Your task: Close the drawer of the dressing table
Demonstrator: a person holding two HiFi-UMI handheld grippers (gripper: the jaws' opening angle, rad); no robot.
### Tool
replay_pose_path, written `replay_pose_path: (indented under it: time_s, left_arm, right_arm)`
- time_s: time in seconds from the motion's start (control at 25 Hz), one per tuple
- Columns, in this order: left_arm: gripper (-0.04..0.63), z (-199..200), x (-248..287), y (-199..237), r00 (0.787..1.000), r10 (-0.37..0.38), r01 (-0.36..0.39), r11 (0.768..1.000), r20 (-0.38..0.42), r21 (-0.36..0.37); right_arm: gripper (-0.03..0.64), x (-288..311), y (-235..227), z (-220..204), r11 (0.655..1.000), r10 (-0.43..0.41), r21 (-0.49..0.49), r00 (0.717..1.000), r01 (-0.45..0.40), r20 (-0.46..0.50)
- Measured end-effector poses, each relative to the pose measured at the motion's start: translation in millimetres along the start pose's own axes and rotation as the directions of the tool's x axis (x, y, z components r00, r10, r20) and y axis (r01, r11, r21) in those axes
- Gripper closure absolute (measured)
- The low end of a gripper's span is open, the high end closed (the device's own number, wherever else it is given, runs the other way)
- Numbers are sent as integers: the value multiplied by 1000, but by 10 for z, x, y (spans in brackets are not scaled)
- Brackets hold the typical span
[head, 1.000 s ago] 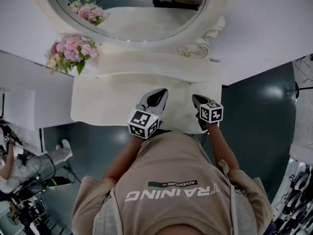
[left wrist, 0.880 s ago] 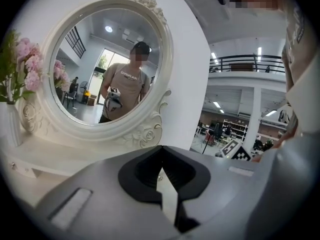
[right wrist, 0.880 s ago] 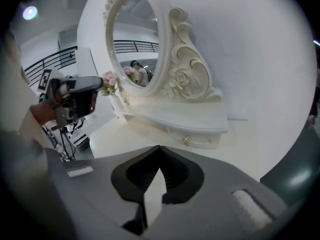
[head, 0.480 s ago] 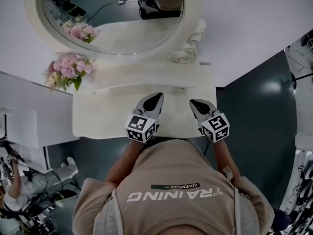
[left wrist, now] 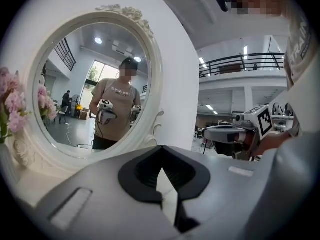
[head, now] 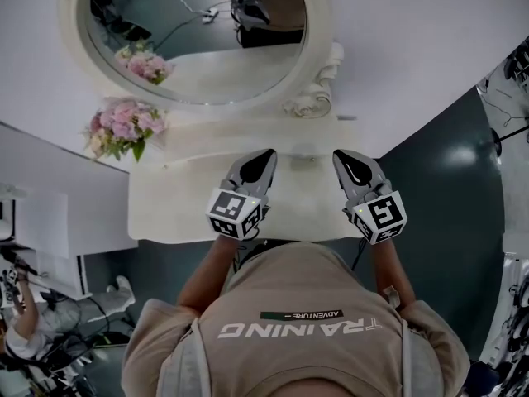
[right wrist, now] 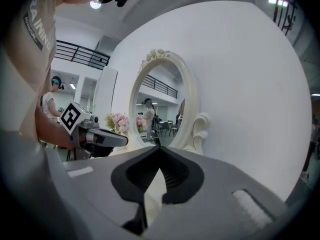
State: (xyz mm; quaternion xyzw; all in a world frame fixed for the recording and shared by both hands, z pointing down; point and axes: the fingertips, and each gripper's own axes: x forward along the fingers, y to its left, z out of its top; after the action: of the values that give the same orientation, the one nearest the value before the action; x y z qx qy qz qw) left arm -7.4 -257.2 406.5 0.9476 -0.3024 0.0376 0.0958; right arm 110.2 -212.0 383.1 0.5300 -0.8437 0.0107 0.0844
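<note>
Drawer first: no view shows it. We judge it sits under the front edge of the counter (head: 165, 205), hidden by our torso. Both grippers hover above the counter, side by side and apart, pointing toward the mirror (head: 198, 48). The left gripper (head: 264, 157) has its jaws together with nothing between them, and so has the right gripper (head: 345, 159). Closed tips suit a push, so we need not open them. To do the step well, we should bring the grippers down past the counter's front edge. Then we should set both tips against the drawer front, evenly spaced, and press straight in so it does not skew. Flowers (head: 124, 129) stand well off at the left, out of the way.
</note>
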Motion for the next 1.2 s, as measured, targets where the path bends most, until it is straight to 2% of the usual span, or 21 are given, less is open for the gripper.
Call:
replay_pose_path:
  time_s: [0.28,0.4,0.56,0.76,1.2]
  left_arm:
    - [580,623,-87,102,994,24,-32,997,107,71]
    - [580,780,-106,152,988,37,-51,994,149,91]
    - [580,835,-147,206,984,63,-79,992,164,99]
    - [580,843,-201,220,982,84,-103,989,169,106]
    - [580,678,-203,196,986,100,-112,990,134,86]
  right_arm:
    - [615,-72,-138,458,998,-44,-51,995,49,91]
    - [615,-122,-205,581,997,-64,-38,990,70,127]
    - [615,-149,-216,651,998,-62,4,985,62,162]
    - [615,-127,-181,689,997,-73,-9,975,77,209]
    - [615,-40,-112,561,997,-71,11,981,70,183]
